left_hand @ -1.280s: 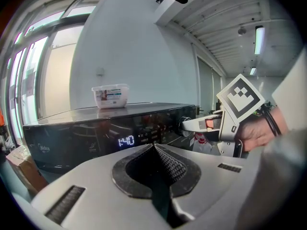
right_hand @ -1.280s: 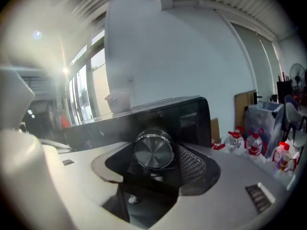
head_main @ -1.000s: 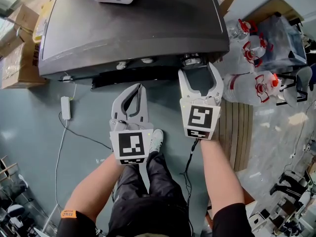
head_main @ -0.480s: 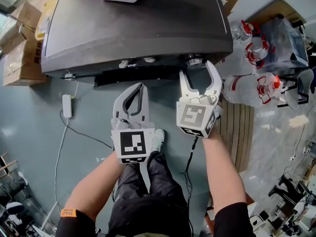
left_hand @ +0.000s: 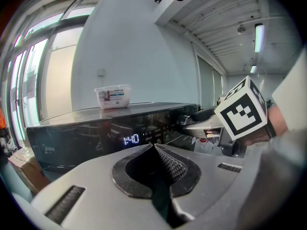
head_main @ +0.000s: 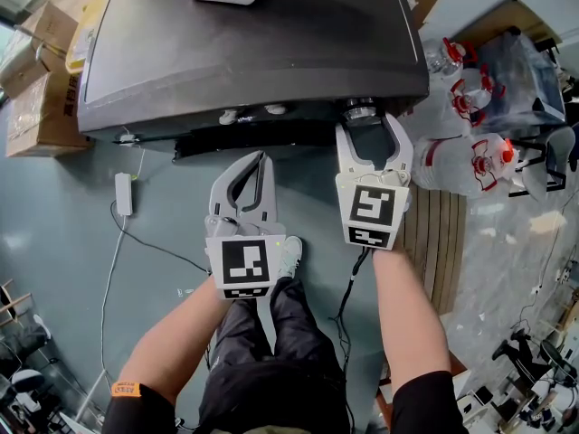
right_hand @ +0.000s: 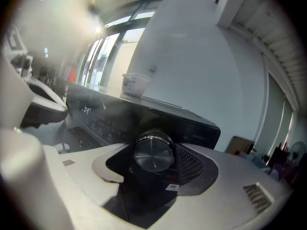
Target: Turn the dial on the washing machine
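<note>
My left gripper [head_main: 257, 157] hangs in front of the washing machine [head_main: 244, 52], fingers pressed together on nothing. My right gripper [head_main: 368, 125] has fingers wide, just been closing, with the front-panel dial [right_hand: 153, 153] sitting between them.

The lit display [left_hand: 130, 139] on the front panel of the dark grey washing machine [left_hand: 96, 128] reads "1:40". The label on the white plastic tub [left_hand: 113, 96] on the machine's top and the red print on the brown cardboard box [head_main: 36, 107] on the floor are too small to read.

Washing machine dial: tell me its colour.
The dial is brushed silver, clearest in the right gripper view.
</note>
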`<action>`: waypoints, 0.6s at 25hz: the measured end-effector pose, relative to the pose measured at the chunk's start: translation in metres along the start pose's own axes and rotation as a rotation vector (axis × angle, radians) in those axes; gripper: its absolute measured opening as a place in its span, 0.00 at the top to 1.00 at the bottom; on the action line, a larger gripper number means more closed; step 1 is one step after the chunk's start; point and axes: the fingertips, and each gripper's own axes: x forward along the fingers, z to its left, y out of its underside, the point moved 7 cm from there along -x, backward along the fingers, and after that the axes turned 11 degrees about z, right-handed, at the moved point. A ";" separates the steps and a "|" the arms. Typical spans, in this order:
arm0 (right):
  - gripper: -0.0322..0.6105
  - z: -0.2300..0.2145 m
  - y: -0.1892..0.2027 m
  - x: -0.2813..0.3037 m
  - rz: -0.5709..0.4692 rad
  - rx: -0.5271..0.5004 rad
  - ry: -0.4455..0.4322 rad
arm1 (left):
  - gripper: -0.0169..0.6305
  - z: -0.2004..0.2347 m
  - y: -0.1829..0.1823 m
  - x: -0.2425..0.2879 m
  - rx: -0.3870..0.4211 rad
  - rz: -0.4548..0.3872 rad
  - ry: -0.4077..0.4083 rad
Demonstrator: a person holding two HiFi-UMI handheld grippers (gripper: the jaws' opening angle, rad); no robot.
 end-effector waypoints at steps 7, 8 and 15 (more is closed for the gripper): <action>0.51 -0.017 0.006 0.001 -0.014 0.355 -0.156 | 0.95 0.002 0.001 0.000 -0.011 0.005 -0.005; 0.51 -0.018 0.007 0.001 -0.018 0.377 -0.169 | 0.95 0.003 0.002 0.000 -0.012 0.006 -0.005; 0.49 -0.011 0.004 -0.002 -0.022 0.174 -0.065 | 0.95 0.004 0.002 0.000 -0.015 0.009 -0.008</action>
